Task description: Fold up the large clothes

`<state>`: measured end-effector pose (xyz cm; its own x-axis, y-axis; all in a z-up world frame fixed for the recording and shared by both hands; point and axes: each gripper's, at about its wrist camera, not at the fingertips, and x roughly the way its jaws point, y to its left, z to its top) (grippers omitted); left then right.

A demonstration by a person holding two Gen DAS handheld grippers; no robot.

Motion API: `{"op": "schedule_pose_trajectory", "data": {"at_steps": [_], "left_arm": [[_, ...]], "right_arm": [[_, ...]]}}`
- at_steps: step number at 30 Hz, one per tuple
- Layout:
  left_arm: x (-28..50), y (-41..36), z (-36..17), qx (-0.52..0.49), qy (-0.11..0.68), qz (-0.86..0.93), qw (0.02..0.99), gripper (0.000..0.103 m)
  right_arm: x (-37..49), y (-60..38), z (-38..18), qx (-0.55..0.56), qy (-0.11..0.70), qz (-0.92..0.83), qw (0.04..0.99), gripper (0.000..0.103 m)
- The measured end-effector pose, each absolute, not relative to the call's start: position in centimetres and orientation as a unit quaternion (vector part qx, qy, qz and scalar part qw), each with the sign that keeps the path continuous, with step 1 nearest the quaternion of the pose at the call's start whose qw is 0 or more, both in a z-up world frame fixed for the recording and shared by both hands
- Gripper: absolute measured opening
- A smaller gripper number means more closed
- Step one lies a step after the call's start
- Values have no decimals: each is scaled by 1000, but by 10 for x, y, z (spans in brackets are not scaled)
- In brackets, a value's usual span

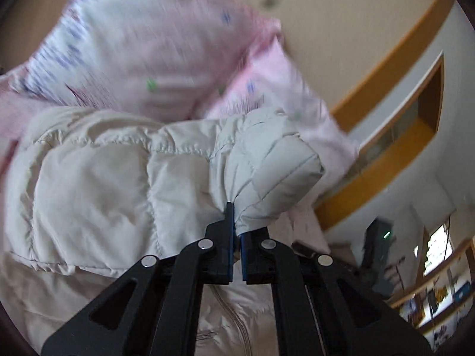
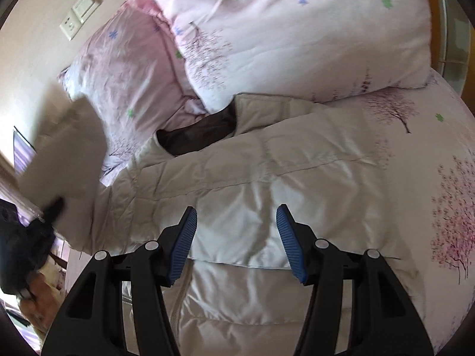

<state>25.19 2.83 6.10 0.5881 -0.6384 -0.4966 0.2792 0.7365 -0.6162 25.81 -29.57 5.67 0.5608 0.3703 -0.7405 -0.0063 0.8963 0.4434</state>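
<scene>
Here left claw [image 1: 236,222] pinches jacket [image 1: 118,178] (cream).

No readable text, brand, number or sign shows in either view. The wall switch plate [image 2: 80,12] bears no legible marking, and the items on the shelves [image 1: 439,299] are too blurred to read.

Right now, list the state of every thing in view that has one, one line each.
Left gripper: jaws shut on a bunched end of the puffer jacket, lifting it.
Right gripper: jaws open, over the jacket body, holding nothing.
Puffer jacket: cream, quilted, spread flat on the bed, dark lining showing at the collar.
Pillows: two, lying at the head of the bed.
Bedspread: floral, under the jacket.
</scene>
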Motion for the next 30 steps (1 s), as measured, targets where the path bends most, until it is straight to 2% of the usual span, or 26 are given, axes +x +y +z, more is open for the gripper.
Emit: {"op": "schedule_pose_trajectory", "data": {"at_steps": [9, 12, 19, 20, 22, 23, 24, 30], "left_arm": [[258, -30, 10, -180, 437, -259, 842, 4], [260, -41, 6, -150, 452, -253, 842, 11], [249, -39, 8, -128, 472, -272, 829, 16], [248, -35, 10, -137, 468, -276, 828, 20], [248, -28, 13, -155, 458, -282, 829, 44], [248, -23, 14, -172, 445, -287, 831, 79], [246, -21, 18, -183, 431, -290, 835, 101], [236, 0, 41, -220, 387, -312, 839, 101]], "right_arm": [[259, -309, 52, 214, 455, 101, 858, 58], [261, -311, 49, 229, 458, 110, 852, 58], [269, -303, 41, 264, 475, 142, 827, 58], [269, -301, 40, 267, 476, 144, 825, 58], [272, -297, 37, 278, 481, 152, 817, 58], [273, -295, 36, 287, 484, 161, 811, 58], [273, -294, 35, 293, 485, 165, 807, 58], [277, -281, 30, 322, 503, 199, 777, 58]]}}
